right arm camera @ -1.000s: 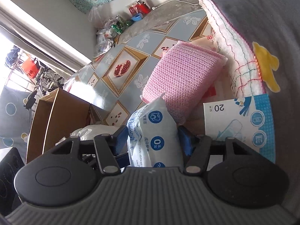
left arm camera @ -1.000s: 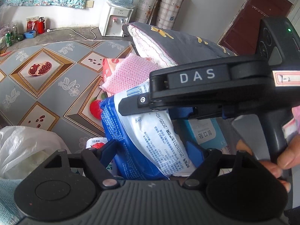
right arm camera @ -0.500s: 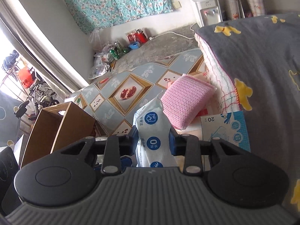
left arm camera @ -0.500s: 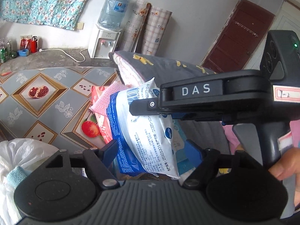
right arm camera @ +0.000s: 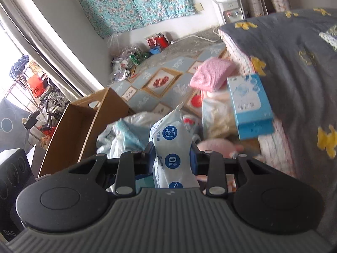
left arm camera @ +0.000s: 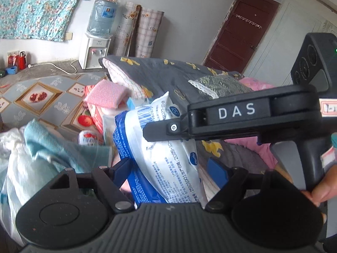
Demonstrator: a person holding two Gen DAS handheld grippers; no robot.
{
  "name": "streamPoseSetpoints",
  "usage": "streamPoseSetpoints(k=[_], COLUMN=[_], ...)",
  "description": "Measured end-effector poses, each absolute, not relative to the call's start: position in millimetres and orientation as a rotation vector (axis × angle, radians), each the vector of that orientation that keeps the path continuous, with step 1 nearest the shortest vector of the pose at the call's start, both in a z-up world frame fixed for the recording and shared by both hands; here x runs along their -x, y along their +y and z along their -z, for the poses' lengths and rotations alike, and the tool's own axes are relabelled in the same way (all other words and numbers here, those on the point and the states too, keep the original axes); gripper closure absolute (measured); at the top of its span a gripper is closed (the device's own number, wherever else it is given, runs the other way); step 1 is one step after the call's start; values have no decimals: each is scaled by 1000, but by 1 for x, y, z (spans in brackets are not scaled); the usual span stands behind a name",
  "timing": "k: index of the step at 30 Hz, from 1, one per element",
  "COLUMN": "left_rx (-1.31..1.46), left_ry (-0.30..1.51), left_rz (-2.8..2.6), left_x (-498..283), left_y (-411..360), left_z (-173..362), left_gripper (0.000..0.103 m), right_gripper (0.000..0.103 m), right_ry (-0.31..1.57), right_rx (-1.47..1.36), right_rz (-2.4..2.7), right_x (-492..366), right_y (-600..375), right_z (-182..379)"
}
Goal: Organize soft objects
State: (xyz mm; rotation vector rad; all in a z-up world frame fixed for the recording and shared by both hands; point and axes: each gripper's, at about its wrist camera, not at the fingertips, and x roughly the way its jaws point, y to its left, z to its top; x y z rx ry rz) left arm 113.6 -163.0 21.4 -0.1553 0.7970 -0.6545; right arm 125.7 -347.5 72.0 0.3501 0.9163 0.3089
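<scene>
A soft blue-and-white wipes pack (left arm camera: 166, 158) is held upright in the air. My right gripper (right arm camera: 171, 160) is shut on the pack (right arm camera: 171, 147); its black body crosses the left wrist view (left arm camera: 231, 116). My left gripper (left arm camera: 168, 168) stands open around the pack's lower part, blue pads on either side, with a gap on the right. A pink knitted cushion (left arm camera: 105, 93) (right arm camera: 212, 73) lies on a grey quilt's edge (left arm camera: 168, 73) (right arm camera: 294, 63). A teal towel (left arm camera: 54, 145) sits on a white plastic bag (left arm camera: 19, 168).
A light blue box (right arm camera: 250, 107) leans on the quilt. A brown cardboard box (right arm camera: 78, 126) stands open on the left. A red tissue pack (left arm camera: 94, 113) lies on the patterned floor mat (left arm camera: 42, 97). A water dispenser (left arm camera: 94, 48) stands by the wall.
Both grippers have risen and pulled back with the pack. The left gripper's jaws have opened away from the pack. The teal towel and bag have come into view.
</scene>
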Motion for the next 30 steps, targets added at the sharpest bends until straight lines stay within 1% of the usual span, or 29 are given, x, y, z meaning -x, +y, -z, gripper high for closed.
streamPoseSetpoints(k=[8,10,14,16,18,21,22,27,30], left_rx=[185,204,208,211,222,246,252,279,284], left_ry=[933,957,963,960,959,960,962,976,989], left_rz=[685,676,657,653,635,620,612,545,515], left_x=[-67,-60,-53,-51,-48,-49,-49,-51,-47], left_y=[-137,-127,-111,-103,-95,-80,-75,-46,-33], left_z=[38,51,63,67,70,74,75,79,79], left_gripper=[24,27,29,33,34,42,44,45,45], right_gripper=[72,72,70,69,64,60,59,60,60], right_ry=[1129,1151,1145,1165,1176,1176,1175,1173,1184], right_rx=[-402,-399,-409,-420,-427,-448,-454,-475,-494], right_rz=[-226,-196,-162,-160,-167,-194,-206,-304,-335], right_x=[-83,-79,-80,-83,-85,-86,-85,-86,-92], right_y=[-309,-299,-284,-276,-266,-252,-247,-220,-209], right_z=[11,25,24,23,22,17,16,18,31])
